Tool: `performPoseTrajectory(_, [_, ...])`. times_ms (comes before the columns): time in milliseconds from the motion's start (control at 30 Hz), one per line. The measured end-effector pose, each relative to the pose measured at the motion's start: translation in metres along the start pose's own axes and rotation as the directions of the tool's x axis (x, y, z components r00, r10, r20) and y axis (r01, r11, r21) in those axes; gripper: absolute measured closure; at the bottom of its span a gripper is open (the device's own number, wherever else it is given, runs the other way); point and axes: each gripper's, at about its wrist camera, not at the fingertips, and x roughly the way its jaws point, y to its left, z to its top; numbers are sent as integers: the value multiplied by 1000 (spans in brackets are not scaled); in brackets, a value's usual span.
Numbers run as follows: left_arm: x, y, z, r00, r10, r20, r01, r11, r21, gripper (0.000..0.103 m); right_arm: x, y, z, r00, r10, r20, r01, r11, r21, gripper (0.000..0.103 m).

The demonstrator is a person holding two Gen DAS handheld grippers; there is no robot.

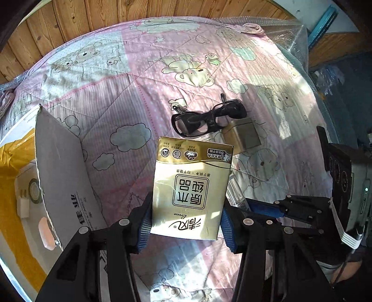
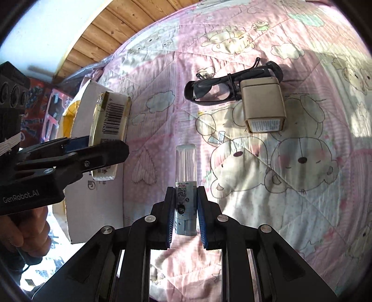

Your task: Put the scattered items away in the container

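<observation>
My left gripper is shut on a gold tissue pack, held above the quilt beside the open cardboard box; the same tissue pack and left gripper show at the left of the right wrist view. My right gripper is shut on a grey tube with a clear cap, and its tip peeks out behind the pack. Black glasses and a small beige box lie together on the quilt further ahead.
The pink cartoon quilt covers the bed, with a wooden wall behind. The cardboard box's raised flap stands to the left; several small items lie inside it. A person's hand holds the left gripper.
</observation>
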Motion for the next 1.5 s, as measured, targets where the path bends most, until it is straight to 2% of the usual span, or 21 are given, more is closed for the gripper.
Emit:
performPoseTrajectory(233, [-25,-23,-22,998,-39,58,37,999,40,51,-38,16,-24,998,-18,68,16,1000,23,84])
performPoseTrajectory(400, [-58,-39,-38,990,-46,133,36,996,76,51,-63,38,-41,994,-47,100,51,998,-34,84])
performPoseTrajectory(733, [-98,-40,-83,977,-94,194,92,996,21,51,-88,88,-64,989,-54,141,79,981,-175,84])
performPoseTrajectory(967, [-120,-31,-112,965,-62,254,68,998,-15,51,-88,125,-74,988,-23,152,62,964,-260,84])
performPoseTrajectory(1133, [-136,-17,-131,956,-23,292,45,996,-71,51,-85,148,-79,988,11,154,38,948,-314,84])
performPoseTrajectory(1267, [-141,-1,-148,950,-5,312,48,990,-133,51,-74,163,-79,994,20,112,21,935,-355,84])
performPoseTrajectory(1500, [-155,48,-182,934,56,352,54,955,-293,51,-58,204,-71,998,39,58,-7,886,-463,84])
